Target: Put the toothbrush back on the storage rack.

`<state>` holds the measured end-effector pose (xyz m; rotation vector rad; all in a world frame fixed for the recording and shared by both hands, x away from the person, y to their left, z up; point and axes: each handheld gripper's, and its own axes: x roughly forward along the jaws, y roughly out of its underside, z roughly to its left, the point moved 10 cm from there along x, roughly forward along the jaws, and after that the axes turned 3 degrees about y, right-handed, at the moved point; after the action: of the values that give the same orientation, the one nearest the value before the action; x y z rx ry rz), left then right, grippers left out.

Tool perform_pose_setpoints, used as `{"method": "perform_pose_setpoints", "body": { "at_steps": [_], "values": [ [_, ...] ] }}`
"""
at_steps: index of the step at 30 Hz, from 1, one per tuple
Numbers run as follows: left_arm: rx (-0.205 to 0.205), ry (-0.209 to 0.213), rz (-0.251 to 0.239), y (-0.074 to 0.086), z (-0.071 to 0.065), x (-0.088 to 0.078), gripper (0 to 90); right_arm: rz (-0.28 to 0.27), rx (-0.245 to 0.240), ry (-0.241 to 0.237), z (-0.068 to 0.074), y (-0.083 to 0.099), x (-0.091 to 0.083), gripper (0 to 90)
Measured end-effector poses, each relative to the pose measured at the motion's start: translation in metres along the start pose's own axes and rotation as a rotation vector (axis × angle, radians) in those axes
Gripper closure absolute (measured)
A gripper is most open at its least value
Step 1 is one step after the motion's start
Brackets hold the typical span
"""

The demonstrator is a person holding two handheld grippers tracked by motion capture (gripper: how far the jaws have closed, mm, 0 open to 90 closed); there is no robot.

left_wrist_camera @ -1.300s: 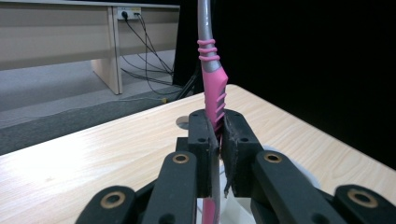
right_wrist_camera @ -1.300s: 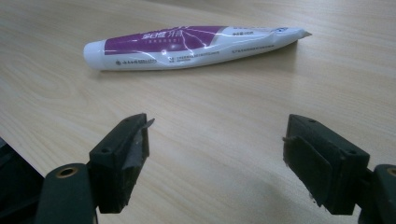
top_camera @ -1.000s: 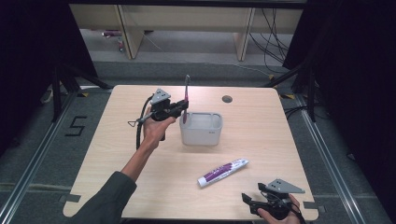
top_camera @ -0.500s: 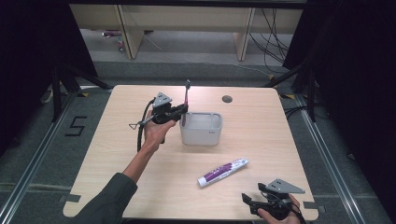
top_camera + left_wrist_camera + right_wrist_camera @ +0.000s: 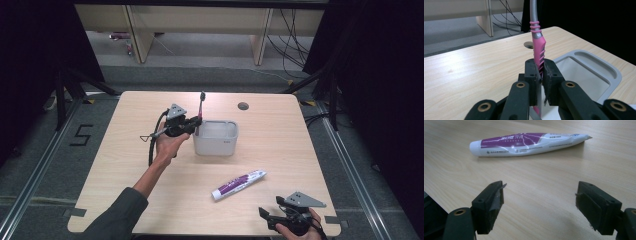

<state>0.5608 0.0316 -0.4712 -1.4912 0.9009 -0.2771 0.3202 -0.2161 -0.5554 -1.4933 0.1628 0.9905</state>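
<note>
In the high view my left gripper (image 5: 192,125) sits left of centre, just beside the left wall of the grey tub (image 5: 216,145). Its jaws are pressed together on the pink handle of a toothbrush (image 5: 201,106), which stands nearly upright with its head at the top. In the left gripper view I see the toothbrush (image 5: 538,50) pinched between the two pads, the tub's rim (image 5: 599,65) to the lower right.

My right gripper (image 5: 272,220) rests at the lower right edge of the table (image 5: 280,130), jaws spread wide and holding nothing. The toothpaste tube (image 5: 239,184) lies flat just up and left of it; in the right gripper view it (image 5: 529,143) lies across the upper frame.
</note>
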Motion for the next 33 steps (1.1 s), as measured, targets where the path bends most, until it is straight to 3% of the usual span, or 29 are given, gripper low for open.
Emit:
{"method": "perform_pose_setpoints", "body": {
  "at_steps": [2,10,15,25,33],
  "values": [
    [0.002,-0.001,0.006,0.0015,-0.0003,0.0007,81.7,-0.010,-0.026,0.006,-0.0028,-0.0010,0.0004,23.0],
    [0.024,0.002,0.020,0.0030,-0.0017,0.0007,81.6,-0.011,0.004,-0.020,0.0028,-0.0006,0.0015,23.1],
    [0.028,0.002,0.024,0.0033,-0.0015,0.0001,81.6,-0.012,-0.010,0.000,-0.0007,-0.0010,0.0002,23.0],
    [0.024,-0.001,0.042,0.0074,-0.0001,0.0005,81.2,0.009,0.003,-0.010,0.0016,0.0007,-0.0008,23.1],
    [0.047,-0.013,0.061,0.0092,0.0001,0.0006,80.7,-0.002,-0.013,-0.004,0.0001,-0.0003,-0.0002,23.0]
  ]
}}
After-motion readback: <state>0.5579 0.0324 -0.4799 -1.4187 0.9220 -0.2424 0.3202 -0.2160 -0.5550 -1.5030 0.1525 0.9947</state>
